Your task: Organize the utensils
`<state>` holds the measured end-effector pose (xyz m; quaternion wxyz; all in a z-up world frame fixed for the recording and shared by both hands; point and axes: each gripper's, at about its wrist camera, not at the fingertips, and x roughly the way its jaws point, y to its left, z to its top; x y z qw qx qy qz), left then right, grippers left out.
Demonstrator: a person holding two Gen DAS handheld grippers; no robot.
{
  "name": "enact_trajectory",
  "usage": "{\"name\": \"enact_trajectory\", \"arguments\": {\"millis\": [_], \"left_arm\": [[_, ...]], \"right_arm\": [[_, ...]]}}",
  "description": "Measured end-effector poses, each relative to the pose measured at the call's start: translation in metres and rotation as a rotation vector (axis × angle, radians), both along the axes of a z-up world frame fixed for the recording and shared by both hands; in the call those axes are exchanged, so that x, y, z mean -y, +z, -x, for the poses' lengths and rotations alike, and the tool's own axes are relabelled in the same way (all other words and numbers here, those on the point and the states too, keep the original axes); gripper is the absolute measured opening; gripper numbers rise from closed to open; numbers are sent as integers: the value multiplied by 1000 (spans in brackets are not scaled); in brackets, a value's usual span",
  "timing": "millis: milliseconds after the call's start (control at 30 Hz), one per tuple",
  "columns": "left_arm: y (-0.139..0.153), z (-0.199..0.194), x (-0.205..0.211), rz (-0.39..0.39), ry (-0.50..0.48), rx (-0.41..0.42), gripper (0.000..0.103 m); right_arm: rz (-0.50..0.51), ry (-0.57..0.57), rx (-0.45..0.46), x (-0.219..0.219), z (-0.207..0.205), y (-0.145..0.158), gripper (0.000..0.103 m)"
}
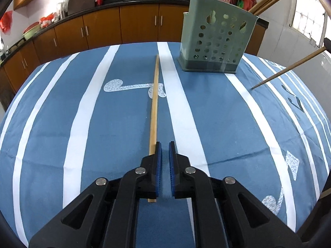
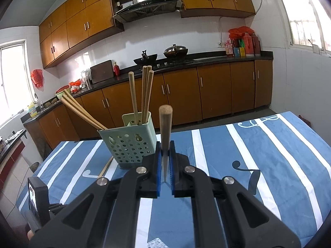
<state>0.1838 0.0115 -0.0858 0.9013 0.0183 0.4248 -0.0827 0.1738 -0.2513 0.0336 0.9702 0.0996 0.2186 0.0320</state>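
Note:
One wooden chopstick (image 1: 154, 95) lies lengthwise on the blue striped tablecloth (image 1: 206, 107). Its near end passes under the left finger of my left gripper (image 1: 165, 144). That gripper hangs low over the cloth, its blue pads nearly together with nothing between them. A green perforated holder (image 1: 215, 41) stands at the far right and holds several chopsticks. My right gripper (image 2: 165, 144) is shut on another chopstick (image 2: 165, 124), thick end up, to the right of the holder (image 2: 128, 142). In the left wrist view this held chopstick (image 1: 285, 70) slants in from the right edge.
The lying chopstick's tip (image 2: 105, 169) shows left of the holder in the right wrist view. A black box with a small screen (image 2: 38, 194) sits at the lower left there. Beyond the table's far edge runs a counter with brown cabinets (image 2: 182, 95) and two woks.

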Motion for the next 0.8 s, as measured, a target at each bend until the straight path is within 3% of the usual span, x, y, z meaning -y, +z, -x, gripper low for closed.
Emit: {"name": "enact_trajectory", "arguments": {"millis": [100,200,300,533,667,700,767,800], "left_arm": [[0,0,2,-10,2,1,8],[0,-1,1,-10,8,-1,0],[2,1,-1,5,-2,-10,0],[29,9,-6,38,-20,60,0],[20,10,-6,20,-28,59,0],[18,10,-7,26,-20,56,4],[12,7,-12,62,-8,42,21],[11,6,-13,74,-1,48,44]], "right_arm": [[-3,0,0,1,-1,-1,8],[-7,-1,0,1,0,-2,8],[-8,-2,1,1,0,-2,8],[-11,-9,10,3,0,0,8],[-12,-5,6,3,0,0,8],[-12,-4,6,3,0,0,8],[-13,0,4,3,1,0,8],[-13,1,4,3,1,0,8]]}}
